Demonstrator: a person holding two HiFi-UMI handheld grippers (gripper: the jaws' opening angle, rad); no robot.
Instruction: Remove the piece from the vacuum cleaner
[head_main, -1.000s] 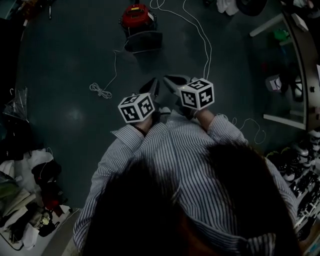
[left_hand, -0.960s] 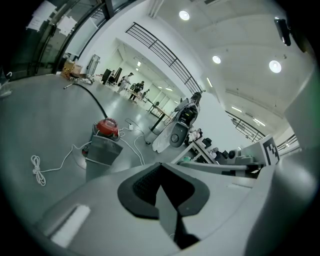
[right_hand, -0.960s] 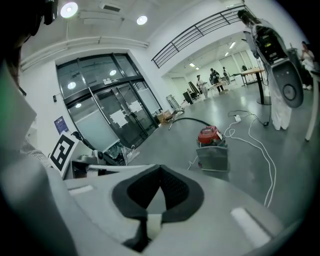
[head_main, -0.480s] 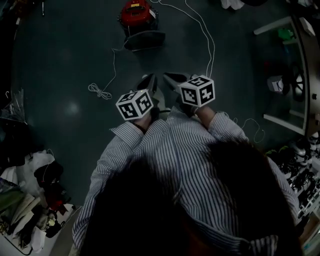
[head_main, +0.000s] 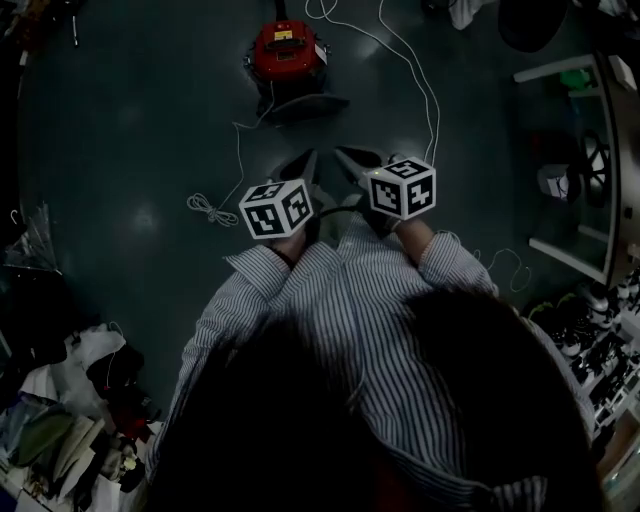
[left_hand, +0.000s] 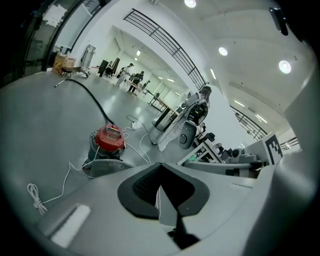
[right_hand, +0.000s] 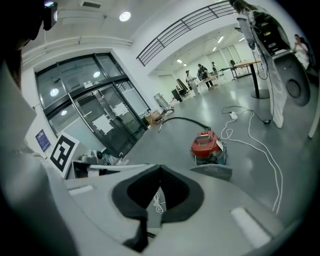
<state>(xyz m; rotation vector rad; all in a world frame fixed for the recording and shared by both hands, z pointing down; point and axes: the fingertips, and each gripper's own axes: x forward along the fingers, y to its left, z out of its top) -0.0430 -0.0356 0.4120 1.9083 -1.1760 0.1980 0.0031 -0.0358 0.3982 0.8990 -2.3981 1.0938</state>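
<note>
Since a second ago the vacuum cleaner (head_main: 287, 50) sits nearer, still well ahead of me on the floor (head_main: 130, 120). My left tongs (head_main: 303, 168) are shut and empty; right tongs (head_main: 352, 160) likewise. Risk: the loose white cord (head_main: 238, 150) underfoot could snag me and tug it.

We locate the vacuum cleaner (head_main: 286, 52) on the floor (head_main: 130, 120) ahead of us — a coiled cord (head_main: 205, 209) lies nearer, to its left; shelving (head_main: 612, 170) stands at far right.
</note>
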